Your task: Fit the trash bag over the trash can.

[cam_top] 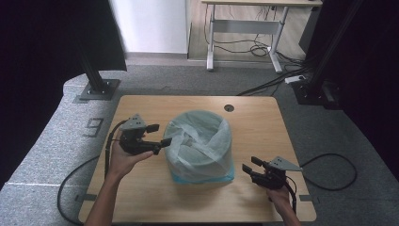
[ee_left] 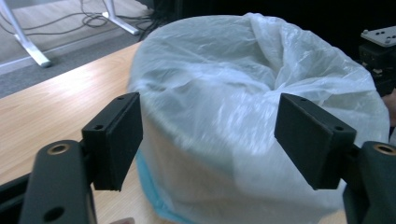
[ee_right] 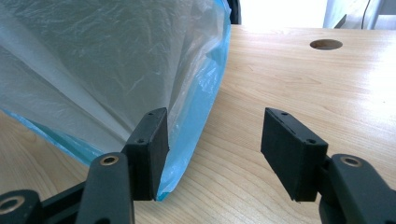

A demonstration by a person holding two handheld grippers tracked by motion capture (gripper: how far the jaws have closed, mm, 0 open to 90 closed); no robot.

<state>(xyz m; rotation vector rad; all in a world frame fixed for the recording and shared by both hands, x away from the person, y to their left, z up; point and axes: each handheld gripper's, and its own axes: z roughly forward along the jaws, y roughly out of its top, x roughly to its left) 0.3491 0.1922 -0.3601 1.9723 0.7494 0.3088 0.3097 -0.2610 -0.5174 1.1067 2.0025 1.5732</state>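
The bin (cam_top: 200,146), lined with a white plastic bag (ee_left: 243,93), stands mid-counter (cam_top: 141,197). Left tool (cam_top: 160,135) wide, empty, at the bin's left rim. Right tool (cam_top: 250,165) wide, empty, near its blue base. Bag appears fitted; tidying the rim probably remains.

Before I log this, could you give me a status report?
Left gripper open beside bin bag. Right gripper open, empty. Nothing in the way.

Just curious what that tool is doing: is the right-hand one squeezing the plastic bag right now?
No: the right gripper has its fingers spread apart over bare wooden table, beside the translucent white plastic bag.
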